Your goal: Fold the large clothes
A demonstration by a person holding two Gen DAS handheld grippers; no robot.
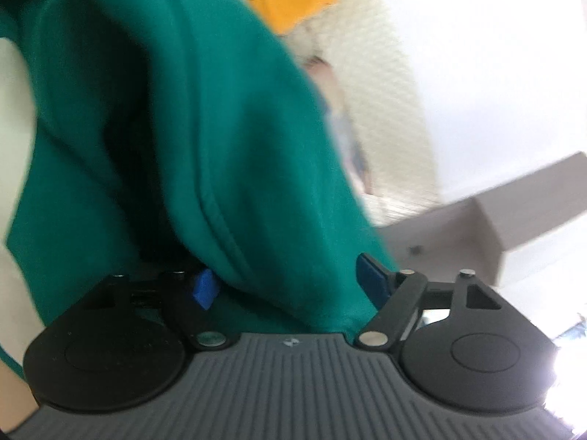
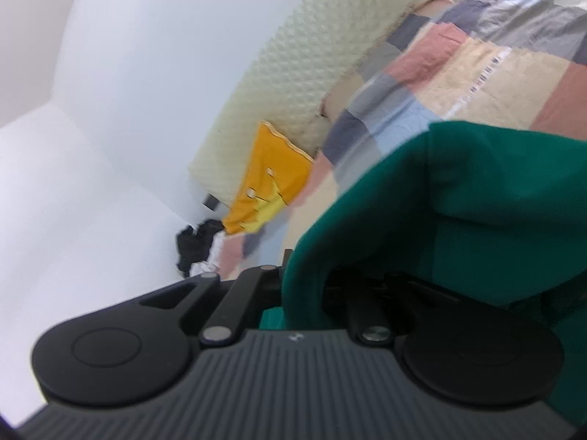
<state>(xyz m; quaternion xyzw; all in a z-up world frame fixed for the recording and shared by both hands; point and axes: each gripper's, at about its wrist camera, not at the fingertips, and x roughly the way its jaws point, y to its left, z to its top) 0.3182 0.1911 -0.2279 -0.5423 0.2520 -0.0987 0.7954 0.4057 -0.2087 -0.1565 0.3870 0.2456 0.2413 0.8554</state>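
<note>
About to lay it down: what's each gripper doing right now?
Left gripper: jaws apart, green garment bunched between them.
Right gripper: fingers hidden under the green garment; cannot tell.

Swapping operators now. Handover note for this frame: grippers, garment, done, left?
Left gripper: green garment bunched between its blue pads; grip looks loose, can't confirm closure.
Right gripper: same green cloth draped over its fingers, closure hidden.
Garment is lifted above the patchwork bedspread; yellow cloth lies by the headboard.
Done: picked up. Left: no fold visible yet; lay flat and fold.
</note>
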